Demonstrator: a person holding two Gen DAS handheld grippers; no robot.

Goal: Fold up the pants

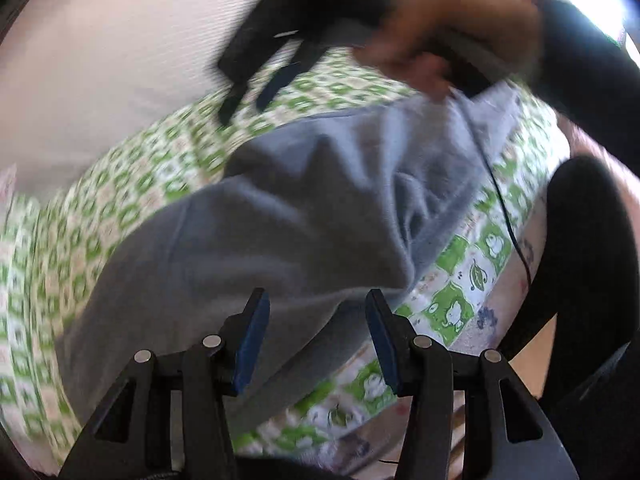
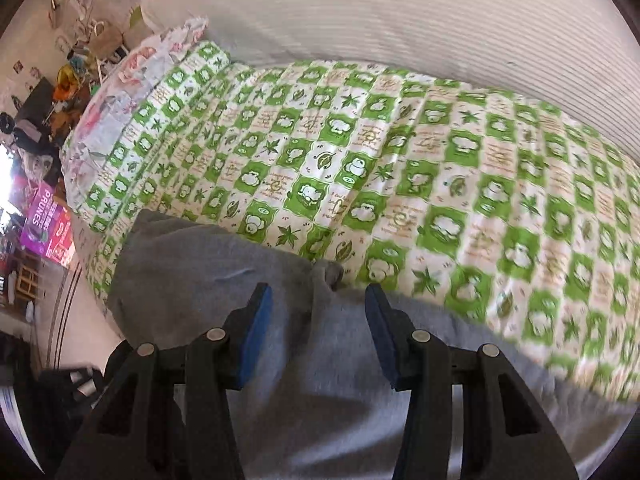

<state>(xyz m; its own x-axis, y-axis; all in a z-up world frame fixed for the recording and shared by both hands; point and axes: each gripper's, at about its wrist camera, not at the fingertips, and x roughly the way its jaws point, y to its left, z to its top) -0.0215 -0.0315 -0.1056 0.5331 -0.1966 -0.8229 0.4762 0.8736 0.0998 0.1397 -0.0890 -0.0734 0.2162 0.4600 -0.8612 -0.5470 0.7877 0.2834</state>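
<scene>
Grey pants lie rumpled on a bed with a green and white checked sheet. My left gripper is open and empty just above the near part of the pants. My right gripper is open and empty over the grey pants in the right wrist view. In the left wrist view the right gripper is blurred, held by a hand above the far edge of the pants, with its fingers apart.
A white striped wall runs behind the bed. A floral pillow lies at the bed's far left end. A cluttered room with a purple box is at the left. A black cable hangs over the bed edge.
</scene>
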